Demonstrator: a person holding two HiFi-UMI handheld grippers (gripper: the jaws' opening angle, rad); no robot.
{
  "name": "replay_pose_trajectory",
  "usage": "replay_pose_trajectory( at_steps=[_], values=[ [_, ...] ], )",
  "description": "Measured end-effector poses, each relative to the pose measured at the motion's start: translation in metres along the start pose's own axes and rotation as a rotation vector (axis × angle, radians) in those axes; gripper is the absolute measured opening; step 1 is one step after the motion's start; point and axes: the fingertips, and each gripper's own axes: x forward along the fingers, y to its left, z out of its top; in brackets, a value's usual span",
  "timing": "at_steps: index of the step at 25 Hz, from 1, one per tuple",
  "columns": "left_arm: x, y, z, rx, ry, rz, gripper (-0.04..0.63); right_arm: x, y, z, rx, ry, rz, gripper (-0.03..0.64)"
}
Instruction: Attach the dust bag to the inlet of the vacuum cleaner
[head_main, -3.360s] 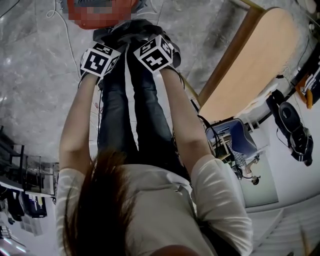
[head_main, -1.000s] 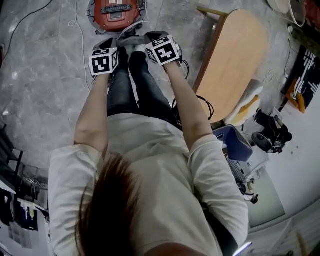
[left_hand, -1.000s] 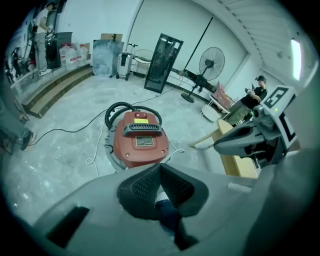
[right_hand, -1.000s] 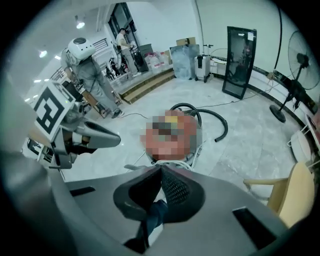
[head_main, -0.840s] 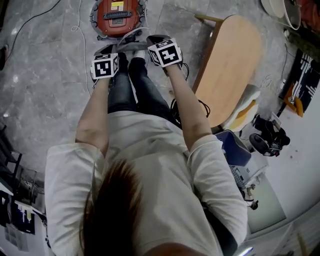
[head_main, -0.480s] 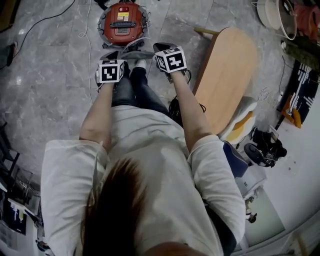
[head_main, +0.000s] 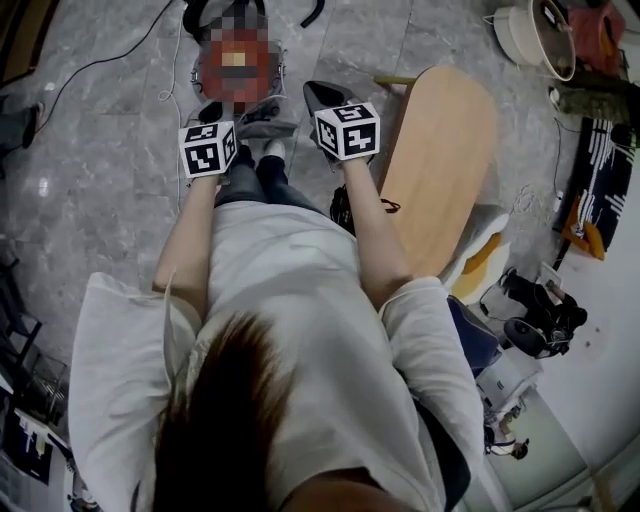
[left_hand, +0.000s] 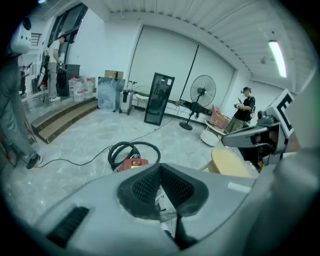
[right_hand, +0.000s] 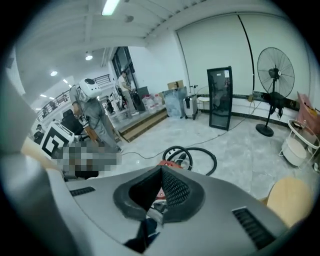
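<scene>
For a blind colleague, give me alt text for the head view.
From above: a person holds the left gripper and right gripper forward, both shut on a grey dust bag between them, over a red vacuum cleaner on a stone floor. A wooden table stands at right.

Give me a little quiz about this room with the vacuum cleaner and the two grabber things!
1. True or false: the left gripper and the right gripper both have their jaws wide open.
2. What colour is the vacuum cleaner on the floor?
3. The wooden table stands on the person's: A) left, B) right.
Key: 1 false, both are shut. 2 red. 3 B.
</scene>
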Motion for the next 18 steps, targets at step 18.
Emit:
replay_pose_trajectory(
  at_steps=[18],
  values=[
    [-0.118,-0.101,0.158,0.047,-0.393,-0.14,0.017,-0.146,0.033,0.11,0.01,-0.433,0.099,0.002]
  ],
)
